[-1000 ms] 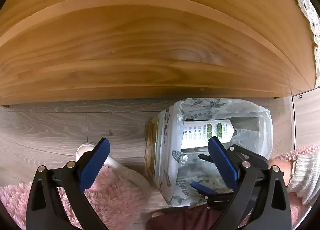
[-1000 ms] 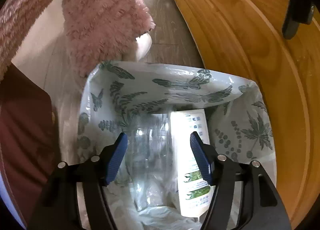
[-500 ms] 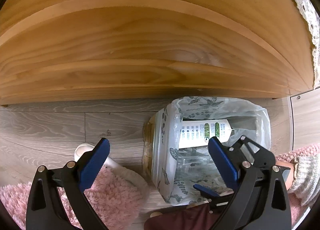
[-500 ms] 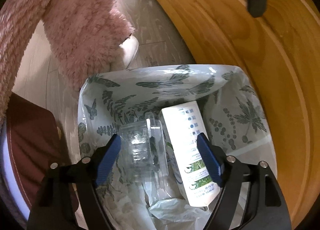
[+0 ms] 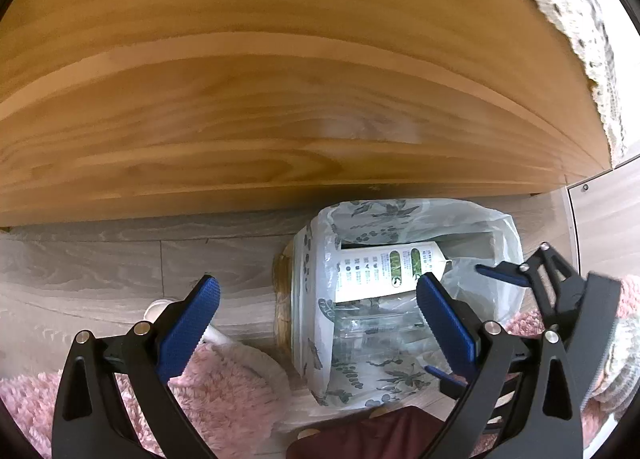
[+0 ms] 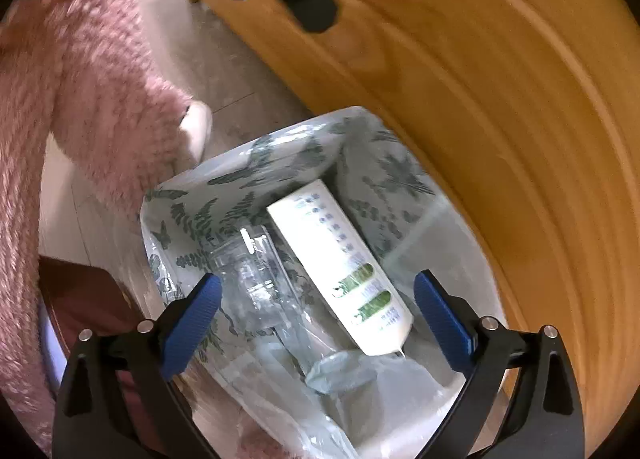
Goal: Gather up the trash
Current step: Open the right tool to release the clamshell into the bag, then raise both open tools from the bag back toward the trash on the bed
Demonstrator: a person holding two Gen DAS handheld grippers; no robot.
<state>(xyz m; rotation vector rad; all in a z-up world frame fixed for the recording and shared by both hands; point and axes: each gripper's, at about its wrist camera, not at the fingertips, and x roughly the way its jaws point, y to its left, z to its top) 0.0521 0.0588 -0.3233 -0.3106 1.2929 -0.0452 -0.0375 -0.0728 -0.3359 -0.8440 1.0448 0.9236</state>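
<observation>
Right gripper (image 6: 316, 323) hangs over the bin w/ jaws opening, nothing between the blue pads (image 6: 192, 325), no contact w/ anything. Directly below sits the trash bin (image 6: 192, 187), lined w/ a white bag printed in green leaves. Inside: a white carton (image 6: 340, 259) w/ green label patches lying slanted, a clear plastic container (image 6: 256, 279) beside it on its left, and crumpled clear plastic (image 6: 340, 375) at the near end. Left gripper (image 5: 316, 319) is spread wide too, empty, pointing down at grey wood floor (image 5: 100, 259) just left of the bin; its right pad overlaps the bag in view but whether it touches, can't tell. Beyond both, a big wooden furniture panel (image 5: 280, 119) runs along the bin's far side, lace cloth (image 5: 580, 39) on its top right corner. Pink fluffy sleeve (image 6: 100, 99) & a white slipper (image 5: 160, 307) show near the bin, dark red fabric (image 5: 360, 435) at the bottom edge.
</observation>
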